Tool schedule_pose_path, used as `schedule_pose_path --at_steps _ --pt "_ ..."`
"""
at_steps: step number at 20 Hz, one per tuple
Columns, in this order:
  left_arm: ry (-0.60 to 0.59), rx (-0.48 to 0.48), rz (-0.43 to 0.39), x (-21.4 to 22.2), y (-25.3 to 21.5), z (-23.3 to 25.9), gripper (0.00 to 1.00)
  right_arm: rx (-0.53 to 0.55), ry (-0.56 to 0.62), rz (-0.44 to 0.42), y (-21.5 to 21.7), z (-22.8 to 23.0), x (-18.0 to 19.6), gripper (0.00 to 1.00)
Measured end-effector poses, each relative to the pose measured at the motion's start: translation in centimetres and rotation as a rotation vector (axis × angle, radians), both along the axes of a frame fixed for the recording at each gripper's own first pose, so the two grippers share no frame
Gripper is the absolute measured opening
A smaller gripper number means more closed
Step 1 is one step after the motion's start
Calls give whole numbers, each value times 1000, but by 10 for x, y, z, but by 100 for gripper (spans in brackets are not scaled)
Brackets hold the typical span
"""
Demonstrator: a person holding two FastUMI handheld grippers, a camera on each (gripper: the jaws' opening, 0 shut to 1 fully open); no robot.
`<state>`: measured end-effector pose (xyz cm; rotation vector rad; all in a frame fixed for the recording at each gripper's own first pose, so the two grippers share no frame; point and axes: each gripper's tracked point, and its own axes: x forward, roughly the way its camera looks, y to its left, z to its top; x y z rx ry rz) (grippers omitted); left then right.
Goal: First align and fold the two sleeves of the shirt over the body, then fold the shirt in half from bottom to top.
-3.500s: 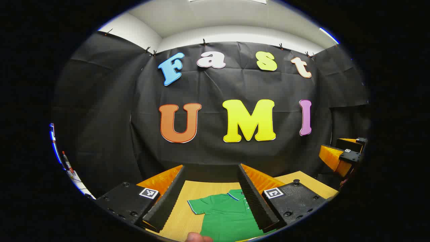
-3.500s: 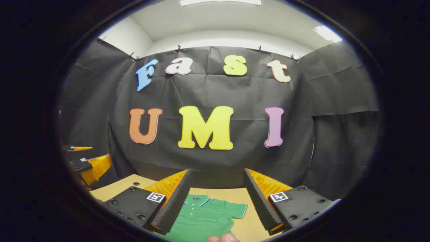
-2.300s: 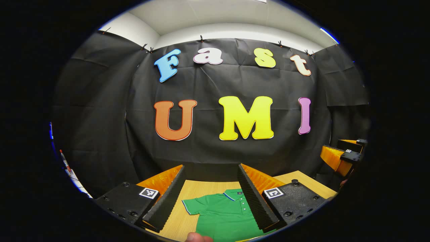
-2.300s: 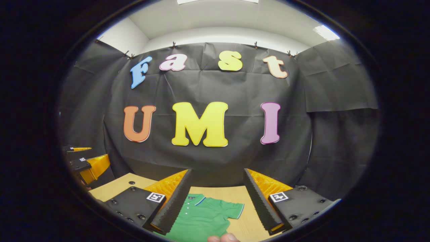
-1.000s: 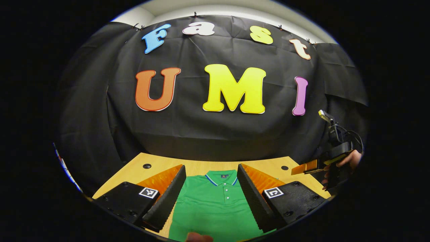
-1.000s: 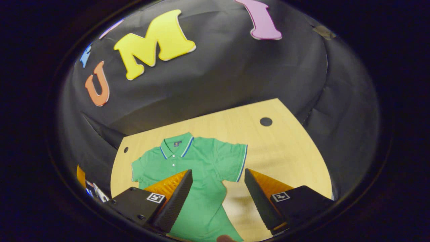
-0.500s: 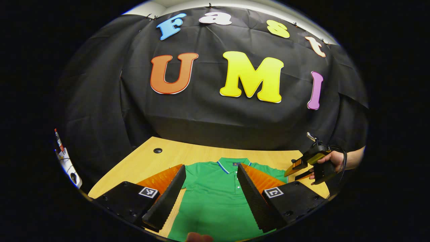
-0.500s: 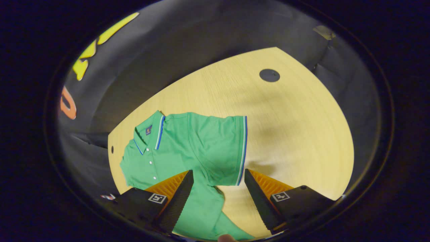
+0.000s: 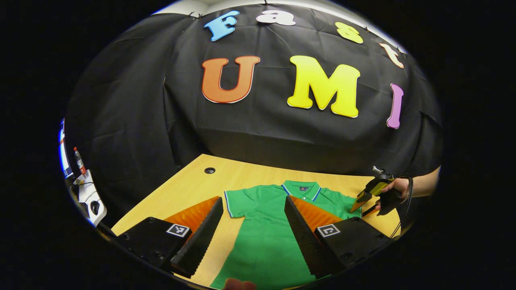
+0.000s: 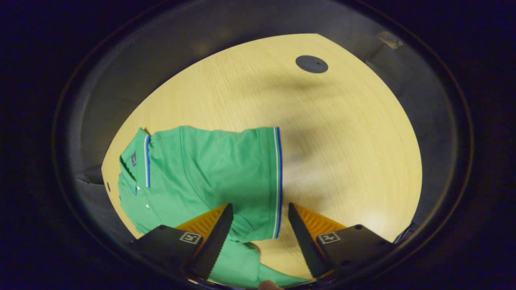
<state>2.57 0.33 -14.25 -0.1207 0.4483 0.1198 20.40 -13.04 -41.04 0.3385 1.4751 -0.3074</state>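
Note:
A green polo shirt (image 9: 262, 241) with blue-and-white trim lies flat on the wooden table (image 9: 181, 193), collar toward the wall. In the left gripper view, my left gripper (image 9: 252, 200) is open above the shirt's left side, and the left sleeve (image 9: 238, 201) lies between its fingers. A hand holds my right gripper (image 9: 360, 208) over the shirt's far right sleeve. The right gripper view looks steeply down: my right gripper (image 10: 260, 206) is open, and the right sleeve's trimmed hem (image 10: 277, 181) runs between its fingers. I cannot tell if either gripper touches the cloth.
Round cable holes sit in the table at the back left (image 9: 209, 170) and beyond the right sleeve (image 10: 311, 63). A bottle (image 9: 79, 160) and a white device (image 9: 90, 199) stand off the table's left. Bare wood (image 10: 342, 141) lies to the right of the sleeve.
Both grippers have tipped downward and come forward over the shirt. The right one has dropped close over the right sleeve; the left one has swung toward the left sleeve. Both stay open.

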Motion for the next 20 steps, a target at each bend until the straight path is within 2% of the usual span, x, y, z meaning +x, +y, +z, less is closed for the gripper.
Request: schedule_pose_path --at_steps 1,3,5,6,7,8,9,12,14,16,20 --pt "3 -1 6 -1 3 -1 99 -33 12 3 -2 -1 -2 83" --pt "7 -4 16 -1 7 -4 99 -79 27 7 -4 -2 -3 58" --pt "9 -7 27 -3 13 -6 99 -97 29 21 -1 -1 -2 55" --pt "10 -9 33 -4 16 -7 99 -102 30 21 -2 -2 -2 43" --pt "11 -11 40 -5 19 -8 99 -89 6 -1 4 -5 -3 43" --pt "12 -13 45 -5 22 -10 99 -95 12 -7 2 -1 1 29" --pt "18 -16 49 -6 24 -12 99 -102 13 4 2 -2 1 33" --pt "33 -31 62 -8 29 -17 99 -100 -12 9 3 3 7 32" --pt "35 -26 61 -9 32 -19 99 -96 -11 -10 4 -2 6 6" --pt "29 -13 51 -9 33 -16 99 -95 -13 39 3 -2 6 5" --pt "31 -4 52 -12 42 -16 100 -65 -66 25 5 19 11 5"
